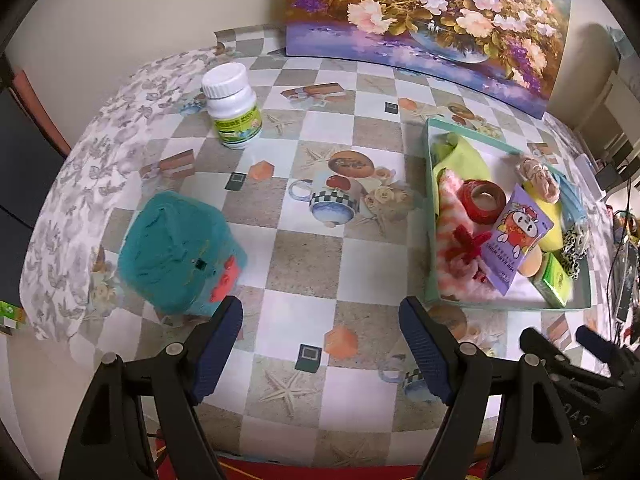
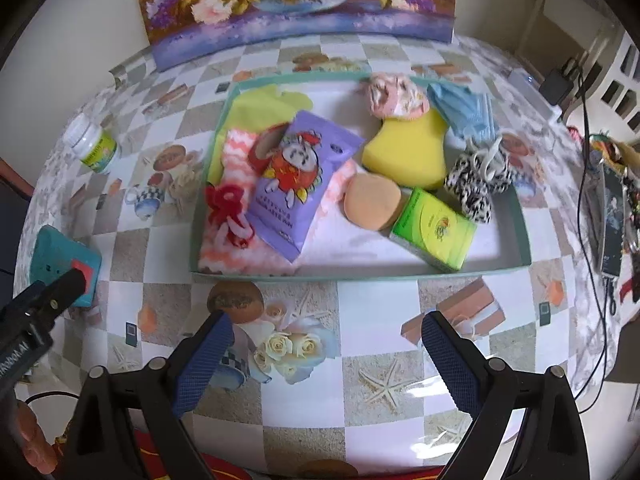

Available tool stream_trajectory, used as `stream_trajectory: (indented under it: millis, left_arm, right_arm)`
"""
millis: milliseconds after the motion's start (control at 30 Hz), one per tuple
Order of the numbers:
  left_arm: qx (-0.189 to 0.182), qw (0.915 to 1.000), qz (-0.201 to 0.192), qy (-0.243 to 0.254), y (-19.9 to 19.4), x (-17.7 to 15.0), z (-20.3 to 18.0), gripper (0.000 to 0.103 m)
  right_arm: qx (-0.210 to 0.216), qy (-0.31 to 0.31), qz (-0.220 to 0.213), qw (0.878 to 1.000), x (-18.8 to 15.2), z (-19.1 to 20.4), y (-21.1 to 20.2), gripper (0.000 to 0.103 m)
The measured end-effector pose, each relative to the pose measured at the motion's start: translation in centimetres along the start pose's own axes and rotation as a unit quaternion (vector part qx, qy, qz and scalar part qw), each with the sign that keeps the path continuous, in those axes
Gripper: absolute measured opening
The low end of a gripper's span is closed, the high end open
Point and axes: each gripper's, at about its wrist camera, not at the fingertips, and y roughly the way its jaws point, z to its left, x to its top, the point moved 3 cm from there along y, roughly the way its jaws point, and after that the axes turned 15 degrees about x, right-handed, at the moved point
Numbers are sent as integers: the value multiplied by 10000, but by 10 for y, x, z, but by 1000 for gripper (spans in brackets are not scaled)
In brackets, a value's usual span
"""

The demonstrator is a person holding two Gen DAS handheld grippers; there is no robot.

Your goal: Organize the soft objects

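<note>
A teal fuzzy plush cube [image 1: 180, 254] with red marks lies on the table, just ahead and left of my open, empty left gripper [image 1: 320, 316]; it also shows in the right wrist view [image 2: 64, 264]. A shallow teal tray [image 2: 516, 216] holds soft items: a purple wipes pack [image 2: 296, 176], yellow sponge [image 2: 408, 148], green tissue pack [image 2: 434, 228], pink towel [image 2: 236, 160], blue mask [image 2: 464, 112] and scrunchies. My right gripper [image 2: 326, 328] is open and empty, in front of the tray. The tray also shows in the left wrist view [image 1: 430, 216].
A white pill bottle [image 1: 232, 106] stands at the table's back left. A flower painting [image 1: 424, 12] leans on the wall behind. Cables and a phone [image 2: 612, 224] lie at the right edge. The tablecloth is a checked print.
</note>
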Motion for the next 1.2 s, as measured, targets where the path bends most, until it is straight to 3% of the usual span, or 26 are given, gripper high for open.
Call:
stream_trajectory:
  millis: [500, 1200]
  left_arm:
    - [448, 9989, 18, -168, -3, -7, 10, 81]
    - [602, 9978, 200, -169, 8, -8, 14, 81]
  right_arm:
    - [-32, -57, -218, 9997, 1, 3, -9, 97]
    - [48, -74, -35, 10000, 1, 4, 0, 97]
